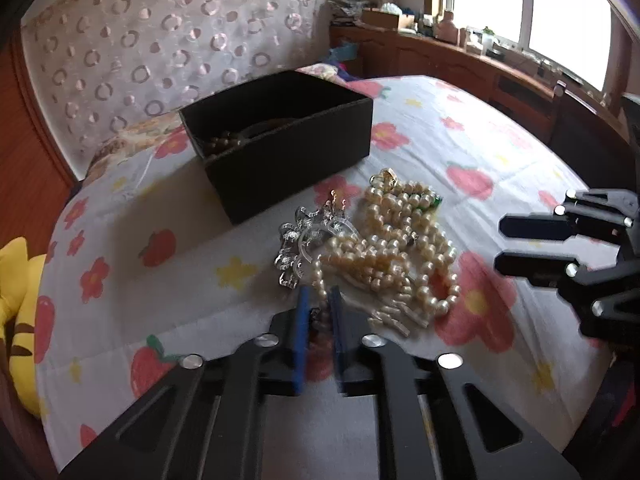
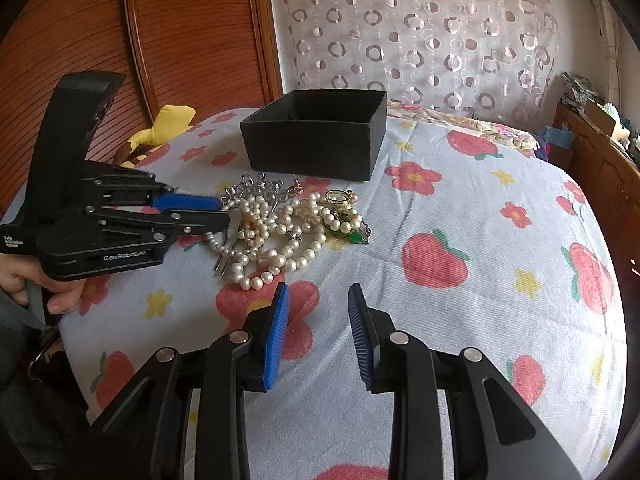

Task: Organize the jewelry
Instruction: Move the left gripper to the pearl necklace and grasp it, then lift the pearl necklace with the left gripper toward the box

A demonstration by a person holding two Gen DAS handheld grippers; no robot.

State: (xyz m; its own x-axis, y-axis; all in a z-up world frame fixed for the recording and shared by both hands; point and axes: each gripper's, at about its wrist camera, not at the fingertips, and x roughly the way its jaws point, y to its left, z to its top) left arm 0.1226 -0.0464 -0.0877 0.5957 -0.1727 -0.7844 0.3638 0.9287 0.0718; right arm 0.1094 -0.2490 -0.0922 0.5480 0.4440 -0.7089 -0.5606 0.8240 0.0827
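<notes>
A pile of cream pearl necklaces lies on the flowered bed sheet, with a silver brooch at one side and a gold ring with green pieces at the other. A black open box stands behind the pile and holds dark beads. My left gripper is at the pile's edge, jaws nearly closed around a pearl strand. My right gripper is open and empty, in front of the pile.
A yellow plush toy lies at the bed's edge by the wooden wardrobe. A wooden sideboard with clutter stands under the window. The sheet spreads to the right of the pile.
</notes>
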